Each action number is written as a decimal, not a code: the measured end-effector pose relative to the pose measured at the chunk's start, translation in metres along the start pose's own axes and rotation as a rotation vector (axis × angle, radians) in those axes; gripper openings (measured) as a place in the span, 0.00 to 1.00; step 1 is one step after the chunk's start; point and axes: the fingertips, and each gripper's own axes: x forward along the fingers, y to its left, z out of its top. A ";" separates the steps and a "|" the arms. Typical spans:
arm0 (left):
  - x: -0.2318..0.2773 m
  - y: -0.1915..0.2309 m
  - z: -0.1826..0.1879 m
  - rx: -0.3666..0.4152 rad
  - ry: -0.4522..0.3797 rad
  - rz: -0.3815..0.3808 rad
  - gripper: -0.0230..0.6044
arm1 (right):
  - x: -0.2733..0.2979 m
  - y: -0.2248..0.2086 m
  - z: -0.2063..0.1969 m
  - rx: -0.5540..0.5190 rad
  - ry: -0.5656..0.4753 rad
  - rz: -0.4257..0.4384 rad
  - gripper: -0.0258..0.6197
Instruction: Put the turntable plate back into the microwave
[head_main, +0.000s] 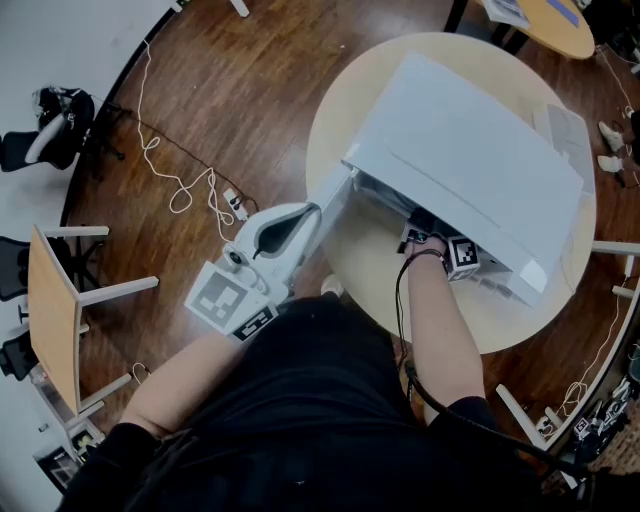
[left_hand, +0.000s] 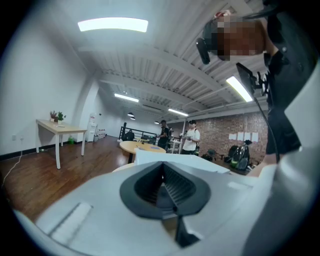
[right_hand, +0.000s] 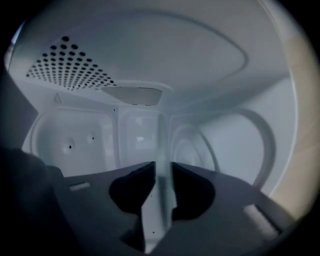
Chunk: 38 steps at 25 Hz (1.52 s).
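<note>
Inside microwave (right_hand: 150, 60), right hand-held gripper (right_hand: 162, 172) sits barely parted around turntable plate (right_hand: 163, 150); left hand-held gripper (left_hand: 163, 175) closed.

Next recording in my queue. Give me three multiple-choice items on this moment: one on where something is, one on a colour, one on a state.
1. Where is the right gripper?
A. Reaching inside the microwave
B. Resting on the floor
C. Raised above the person's head

2. What colour is the microwave's casing?
A. Black
B. White
C. Red

3. How do the jaws of the left gripper stand?
A. Wide apart
B. Clamped on a plate
C. Together, with nothing between them

Answers:
1. A, because the right gripper view shows the pale interior walls and a perforated panel around its jaws, and the head view shows that arm going into the opening.
2. B, because the head view shows a white top and sides.
3. C, because the left gripper view shows the two dark pads meeting with nothing between them.
</note>
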 end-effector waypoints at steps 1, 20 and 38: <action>-0.001 -0.001 0.000 0.002 0.000 -0.003 0.05 | -0.001 0.008 -0.003 -0.006 -0.001 -0.004 0.23; 0.005 -0.018 0.003 0.014 -0.023 -0.101 0.05 | -0.051 0.018 -0.035 -0.419 0.144 -0.307 0.53; 0.015 -0.045 -0.015 -0.005 -0.037 -0.175 0.05 | -0.115 0.015 -0.039 -0.485 0.260 -0.272 0.55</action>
